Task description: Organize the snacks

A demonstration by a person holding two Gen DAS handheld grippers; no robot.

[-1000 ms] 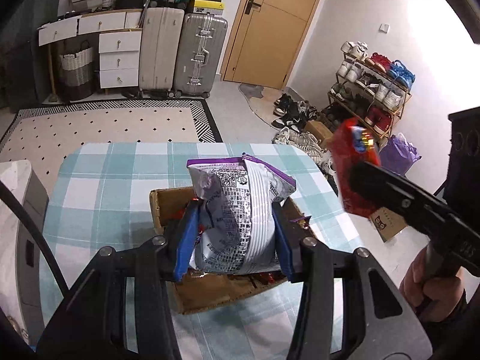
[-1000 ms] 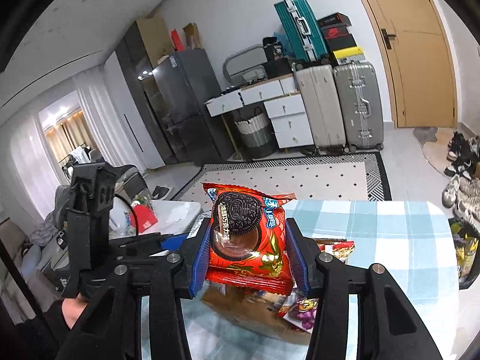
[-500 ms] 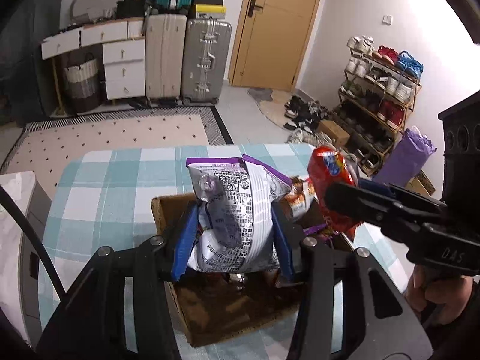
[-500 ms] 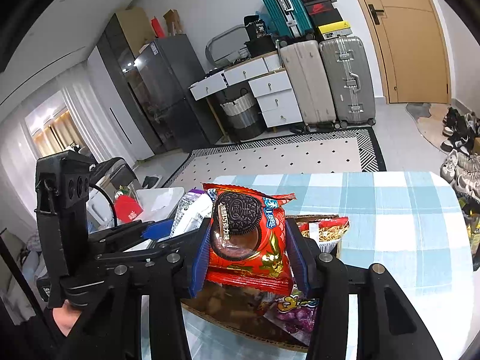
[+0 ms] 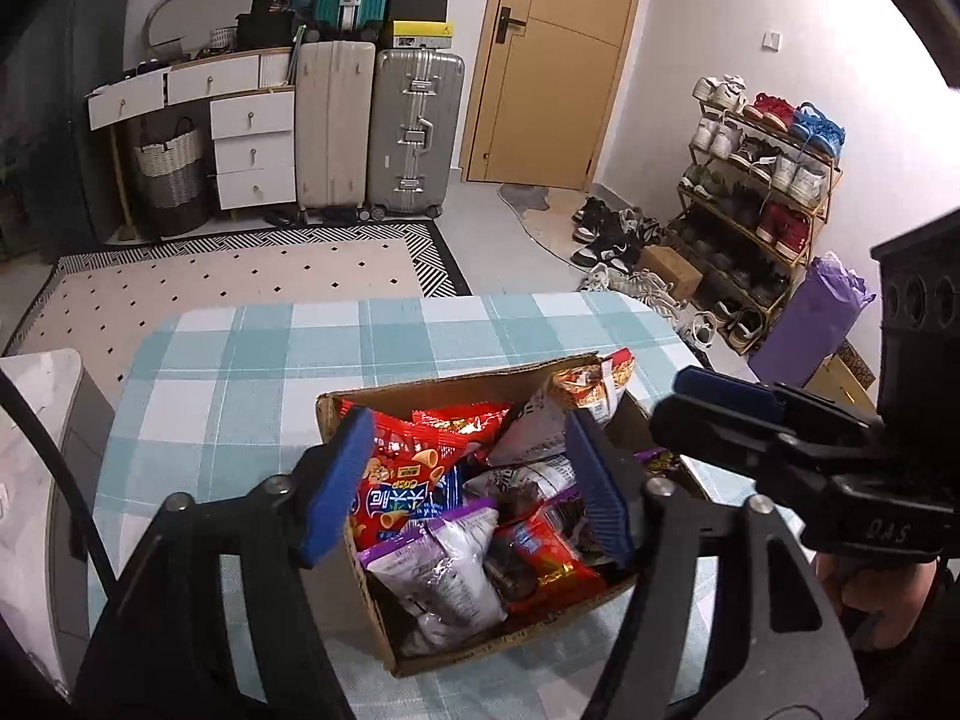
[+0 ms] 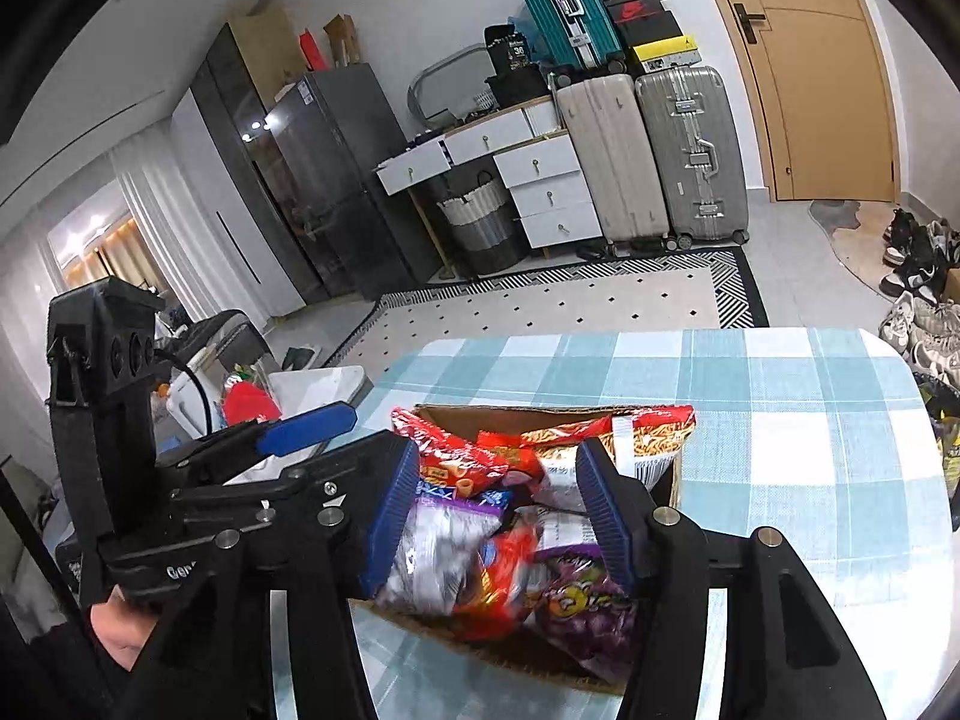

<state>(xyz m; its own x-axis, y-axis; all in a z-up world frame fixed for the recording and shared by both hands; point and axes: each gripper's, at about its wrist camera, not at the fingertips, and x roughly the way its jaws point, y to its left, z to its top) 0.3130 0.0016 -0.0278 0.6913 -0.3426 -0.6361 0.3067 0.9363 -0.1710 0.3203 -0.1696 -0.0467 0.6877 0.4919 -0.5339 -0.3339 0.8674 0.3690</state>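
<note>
1. The snacks were all light crinkly bags, puffed with air and slick on the outside. Squeeze one too hard and you'd crush what's inside, so I'd say pinch across the flat faces or grab a sealed edge.
2. The purple-white bag and the red cookie pack lay in the box on the bench, piled on other snacks and free of any grip.
3. The left gripper hung over the box, angled down, its fingers having just spread apart with nothing pressed between them.
4. The right gripper sat just beside it, also tipped down over the box. Its jaws had just been opening too, and the pads weren't clamping anything.
</note>
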